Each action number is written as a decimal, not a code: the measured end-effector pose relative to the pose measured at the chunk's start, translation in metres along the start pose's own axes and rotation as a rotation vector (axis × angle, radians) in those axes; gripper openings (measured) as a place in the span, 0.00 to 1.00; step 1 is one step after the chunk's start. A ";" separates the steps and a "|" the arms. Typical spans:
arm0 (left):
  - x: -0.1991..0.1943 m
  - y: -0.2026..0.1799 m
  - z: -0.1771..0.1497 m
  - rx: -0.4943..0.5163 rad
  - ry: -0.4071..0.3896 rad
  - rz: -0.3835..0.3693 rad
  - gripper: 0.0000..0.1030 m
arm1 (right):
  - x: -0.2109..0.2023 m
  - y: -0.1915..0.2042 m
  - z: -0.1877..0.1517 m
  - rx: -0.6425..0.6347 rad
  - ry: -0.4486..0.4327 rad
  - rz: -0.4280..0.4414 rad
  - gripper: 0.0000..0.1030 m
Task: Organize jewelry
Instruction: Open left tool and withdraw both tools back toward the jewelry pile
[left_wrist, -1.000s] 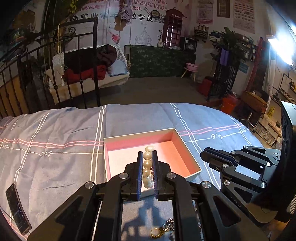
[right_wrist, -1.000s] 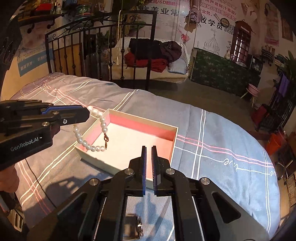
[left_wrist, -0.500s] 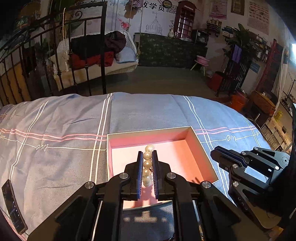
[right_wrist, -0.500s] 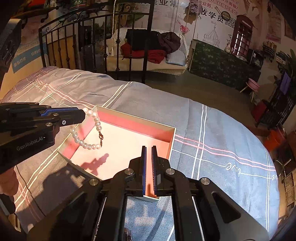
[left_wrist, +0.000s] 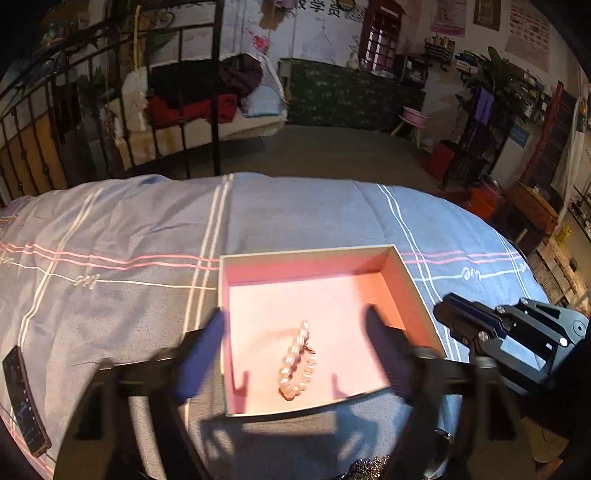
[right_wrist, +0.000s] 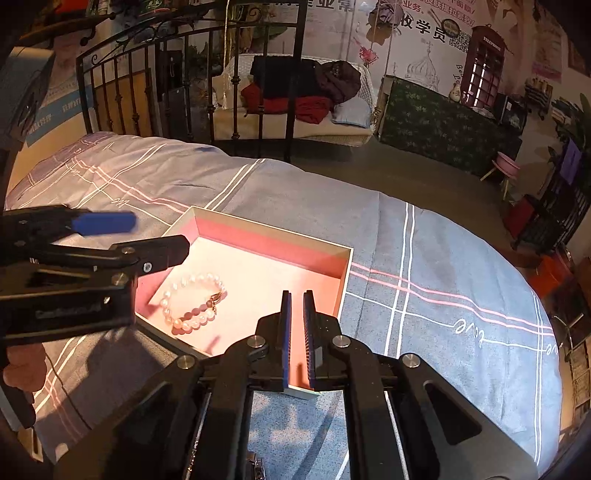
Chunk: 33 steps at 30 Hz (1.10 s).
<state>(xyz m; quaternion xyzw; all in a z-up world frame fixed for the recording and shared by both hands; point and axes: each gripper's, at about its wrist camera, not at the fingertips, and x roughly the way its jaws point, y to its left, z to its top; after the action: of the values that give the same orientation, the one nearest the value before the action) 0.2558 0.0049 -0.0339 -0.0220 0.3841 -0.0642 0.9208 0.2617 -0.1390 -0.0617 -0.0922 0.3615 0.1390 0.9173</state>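
Observation:
A shallow box (left_wrist: 406, 269) with a pink lining (right_wrist: 345, 254) lies on the grey-blue bedcover. A pearl bracelet (left_wrist: 297, 363) lies loose on the box floor, also in the right wrist view (right_wrist: 192, 301). My left gripper (left_wrist: 295, 325) is wide open above the box's near part, its fingers blurred, nothing in it. From the right wrist view the left gripper (right_wrist: 155, 240) hangs over the box's left end. My right gripper (right_wrist: 297, 314) is shut and empty, over the box's near edge, apart from the bracelet.
A dark phone (left_wrist: 24, 402) lies on the bedcover at the left. More jewelry, a dark chain (left_wrist: 369, 467) and a metal piece (right_wrist: 256, 465), lies near the front edge. A black iron bed frame (right_wrist: 192, 81) stands behind.
My left gripper has opened and let go of the pearl bracelet, which now lies in the box. The right gripper stays shut and has barely moved.

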 end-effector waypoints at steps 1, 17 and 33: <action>-0.009 0.001 -0.001 -0.010 -0.044 0.011 0.92 | -0.003 0.000 -0.002 0.001 -0.008 0.000 0.56; -0.064 0.002 -0.093 -0.004 -0.017 -0.074 0.93 | -0.064 0.004 -0.069 0.030 -0.073 0.008 0.87; -0.057 -0.006 -0.104 0.010 -0.006 -0.047 0.92 | -0.089 -0.012 -0.092 0.102 -0.095 -0.005 0.87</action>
<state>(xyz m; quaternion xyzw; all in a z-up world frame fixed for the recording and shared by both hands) 0.1416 0.0071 -0.0669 -0.0265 0.3806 -0.0878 0.9202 0.1444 -0.1918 -0.0660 -0.0395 0.3240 0.1223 0.9373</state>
